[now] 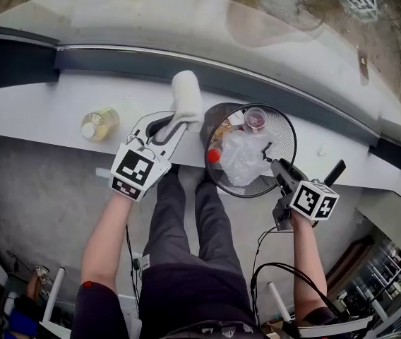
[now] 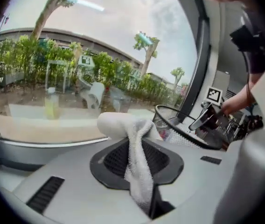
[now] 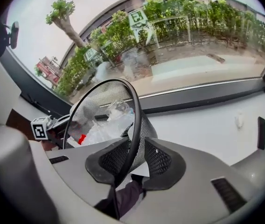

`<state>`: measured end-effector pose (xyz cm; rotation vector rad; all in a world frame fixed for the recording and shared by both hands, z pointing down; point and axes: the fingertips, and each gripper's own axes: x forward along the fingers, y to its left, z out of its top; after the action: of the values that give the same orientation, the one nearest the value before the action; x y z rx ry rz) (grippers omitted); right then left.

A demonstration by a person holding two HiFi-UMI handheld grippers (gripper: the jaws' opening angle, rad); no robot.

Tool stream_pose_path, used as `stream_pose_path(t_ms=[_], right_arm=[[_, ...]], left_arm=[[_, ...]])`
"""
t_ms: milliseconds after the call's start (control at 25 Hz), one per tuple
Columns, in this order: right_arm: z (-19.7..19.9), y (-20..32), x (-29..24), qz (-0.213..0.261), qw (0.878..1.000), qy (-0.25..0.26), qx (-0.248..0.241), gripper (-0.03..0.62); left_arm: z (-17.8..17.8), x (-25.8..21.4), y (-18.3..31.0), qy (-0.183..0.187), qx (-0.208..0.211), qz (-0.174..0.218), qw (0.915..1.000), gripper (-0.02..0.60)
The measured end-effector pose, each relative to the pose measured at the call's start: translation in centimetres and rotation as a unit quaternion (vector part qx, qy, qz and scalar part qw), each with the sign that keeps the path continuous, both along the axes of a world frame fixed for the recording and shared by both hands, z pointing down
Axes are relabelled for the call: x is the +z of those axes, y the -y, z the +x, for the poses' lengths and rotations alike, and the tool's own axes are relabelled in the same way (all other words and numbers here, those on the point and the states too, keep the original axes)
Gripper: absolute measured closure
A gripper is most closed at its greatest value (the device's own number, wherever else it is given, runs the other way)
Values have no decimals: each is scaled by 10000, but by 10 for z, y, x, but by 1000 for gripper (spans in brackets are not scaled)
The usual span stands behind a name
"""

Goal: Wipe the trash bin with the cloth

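Your left hand-held gripper (image 2: 137, 158) clamps the white cloth (image 2: 123, 125); your right hand-held gripper (image 3: 132, 160) pinches the mesh trash bin (image 1: 283, 134) by its rim.

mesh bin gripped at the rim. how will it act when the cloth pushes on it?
Probably light: the trash bin is open wire mesh holding plastic trash. Likely to pivot about the right hand-held gripper, clamped on one rim spot. Mesh wall may flex.
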<state>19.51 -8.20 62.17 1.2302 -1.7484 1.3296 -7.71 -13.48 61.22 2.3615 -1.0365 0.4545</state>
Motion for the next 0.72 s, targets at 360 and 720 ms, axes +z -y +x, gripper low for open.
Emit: stream_pose_path(t_ms=[360, 720], right_arm=[[11, 5, 5, 17, 9961, -140, 866, 542], [8, 11, 1, -21, 9911, -46, 1333, 565]], left_arm=[[44, -15, -23, 107, 1034, 499, 9933, 528], [40, -19, -90, 342, 994, 360, 9938, 526]])
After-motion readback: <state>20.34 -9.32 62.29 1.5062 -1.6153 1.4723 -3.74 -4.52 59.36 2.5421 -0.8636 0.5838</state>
